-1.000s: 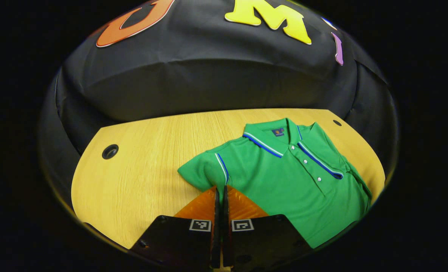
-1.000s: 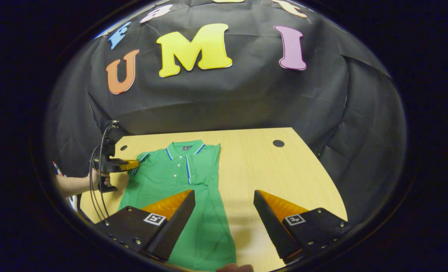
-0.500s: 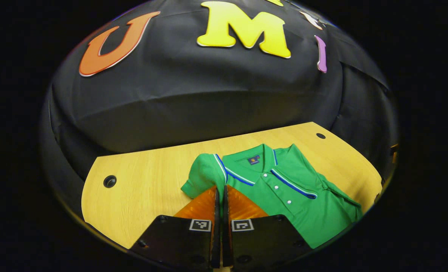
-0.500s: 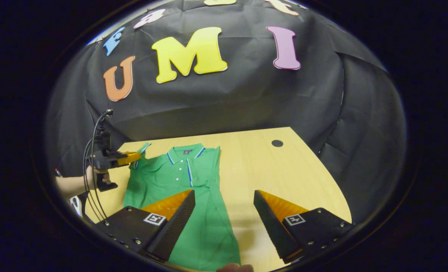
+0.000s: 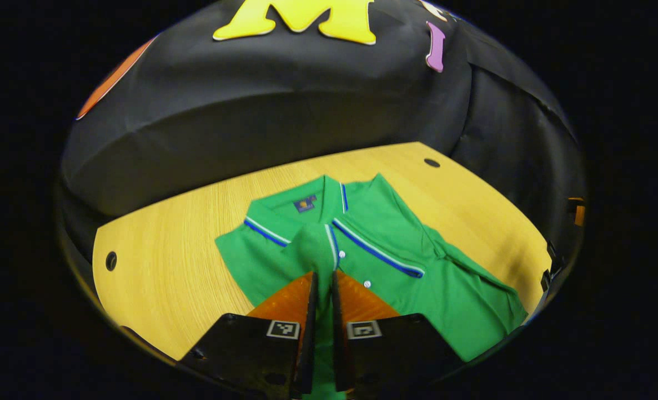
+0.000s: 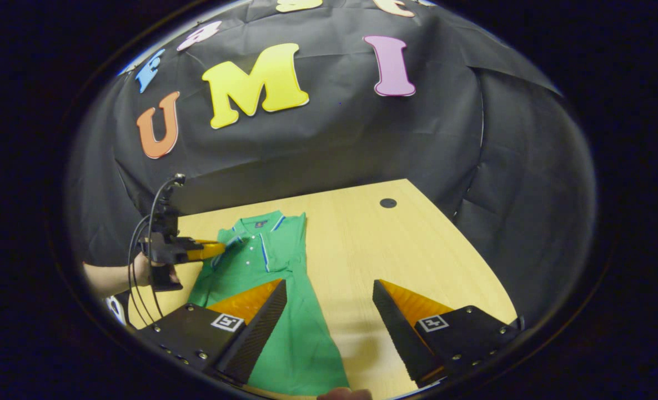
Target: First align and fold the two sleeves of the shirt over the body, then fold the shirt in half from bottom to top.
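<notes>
A green polo shirt (image 5: 401, 266) lies face up on the wooden table (image 5: 162, 266), collar toward the booth wall. My left gripper (image 5: 322, 276) is shut on the shirt's left sleeve (image 5: 313, 250) and holds it lifted over the chest, beside the button placket. The other sleeve (image 5: 467, 266) lies folded in along the shirt's far side. In the right gripper view the shirt (image 6: 262, 261) is narrow and long, and the left gripper (image 6: 217, 248), held by a hand (image 6: 140, 269), hovers over its shoulder. My right gripper (image 6: 329, 289) stands open above the table beside the shirt's lower part, holding nothing.
The table has round cable holes near its far corners (image 5: 432, 163) (image 5: 110, 260) (image 6: 387, 203). Bare wood (image 6: 378, 244) stretches to the right of the shirt. Cables (image 6: 140, 244) hang from the left gripper's handle. The black cloth wall closes in behind the table.
My left gripper has carried the sleeve from the shirt's outer left side inward over the chest. The right gripper stayed open and barely shifted.
</notes>
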{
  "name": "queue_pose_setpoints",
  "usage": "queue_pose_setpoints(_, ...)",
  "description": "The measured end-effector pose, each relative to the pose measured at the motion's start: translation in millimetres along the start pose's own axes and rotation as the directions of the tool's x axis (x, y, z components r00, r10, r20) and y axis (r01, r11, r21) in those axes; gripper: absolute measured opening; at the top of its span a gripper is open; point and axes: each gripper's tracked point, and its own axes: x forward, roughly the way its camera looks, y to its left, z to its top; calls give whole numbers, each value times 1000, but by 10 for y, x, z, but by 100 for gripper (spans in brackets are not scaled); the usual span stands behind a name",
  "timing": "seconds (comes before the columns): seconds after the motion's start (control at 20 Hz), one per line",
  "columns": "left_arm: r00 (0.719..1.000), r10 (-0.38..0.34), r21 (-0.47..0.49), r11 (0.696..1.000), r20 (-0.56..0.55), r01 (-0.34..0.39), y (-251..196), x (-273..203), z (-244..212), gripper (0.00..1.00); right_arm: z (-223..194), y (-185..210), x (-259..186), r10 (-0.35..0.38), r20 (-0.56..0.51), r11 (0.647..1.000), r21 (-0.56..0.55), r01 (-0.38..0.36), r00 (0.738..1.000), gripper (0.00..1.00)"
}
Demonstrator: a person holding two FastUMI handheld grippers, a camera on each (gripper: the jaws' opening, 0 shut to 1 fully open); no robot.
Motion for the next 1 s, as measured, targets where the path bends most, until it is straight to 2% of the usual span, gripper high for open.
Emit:
queue_pose_setpoints(0.05, 1000, -10, -11, 1000, 11, 10, -41, -33, -25, 48, -2, 2, 5, 1, 1, 1000, -1, -1, 1000, 98)
queue_pose_setpoints(0.15, 999, 12, -31, 999, 36, -11, -37, -160, -6, 94, 5, 23, 16, 6, 2, 1000, -7, -6, 1000, 98)
queue_pose_setpoints(0.2, 998, 34, -44, 999, 53, -31, -3, -242, 10, 98, 9, 36, 25, 9, 1, 1000, -13, -9, 1000, 98)
queue_pose_setpoints(0.4, 986, 129, -105, 987, 105, -118, 145, -676, 17, 99, -9, 202, 125, 47, -17, 998, -45, -47, 999, 98)
queue_pose_setpoints(0.55, 983, 155, -152, 979, 102, -139, 147, -1039, -131, 99, -29, 354, 181, 102, -33, 989, -100, -105, 994, 98)
queue_pose_setpoints(0.7, 985, 158, -181, 973, 71, -143, 113, -1376, -451, 99, -98, 426, 219, 153, -63, 971, -174, -162, 986, 98)
queue_pose_setpoints(0.85, 989, 145, -210, 968, 19, -138, 36, -1731, -878, 99, -283, 437, 195, 209, -119, 939, -253, -233, 971, 98)
queue_pose_setpoints(1.0, 994, 97, -234, 967, -41, -103, -152, -2010, -1335, 99, -601, 337, 121, 232, -203, 905, -314, -288, 951, 98)
